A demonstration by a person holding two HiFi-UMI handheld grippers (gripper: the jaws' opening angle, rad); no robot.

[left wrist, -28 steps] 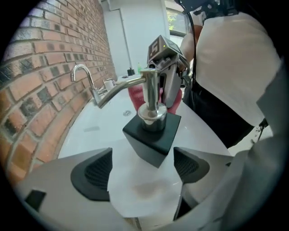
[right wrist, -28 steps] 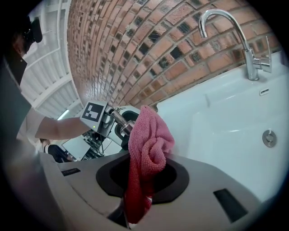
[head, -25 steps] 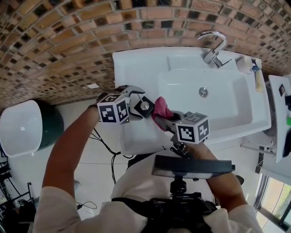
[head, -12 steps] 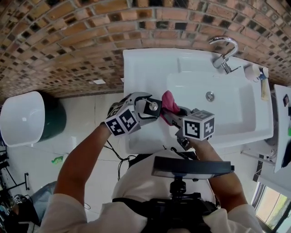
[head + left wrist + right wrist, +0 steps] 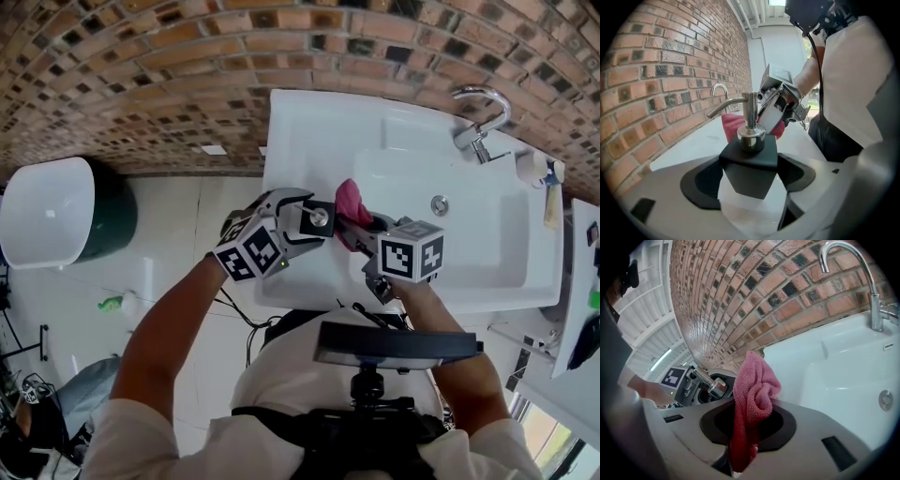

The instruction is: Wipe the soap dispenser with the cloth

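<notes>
I look steeply down on a white sink set against a brick wall, its chrome faucet at the back right corner. Both of my tongs meet above the sink's left deck, near the front edge. The left gripper carries the soap dispenser, a dark square block with a pale lower body and a chrome pump on top. It sits between the jaws, which stand wide, have just been closing a little further, and grip it on both sides. The dispenser hangs in the air over the deck, clear of the sink. The right gripper has its jaws drawn narrow on a pink cloth, which bunches up out of them in a soft fold. The fold sits just beside the pump, on the basin side. From these views I cannot tell whether cloth and dispenser actually touch. I judge that the wiping step is at hand, with dispenser and cloth brought together but no sure contact yet. The next move calls for pressing the cloth's fold against the pump and body and rubbing across them. Meanwhile the left grip must hold steady, so the smooth block does not twist or slip toward the basin.
</notes>
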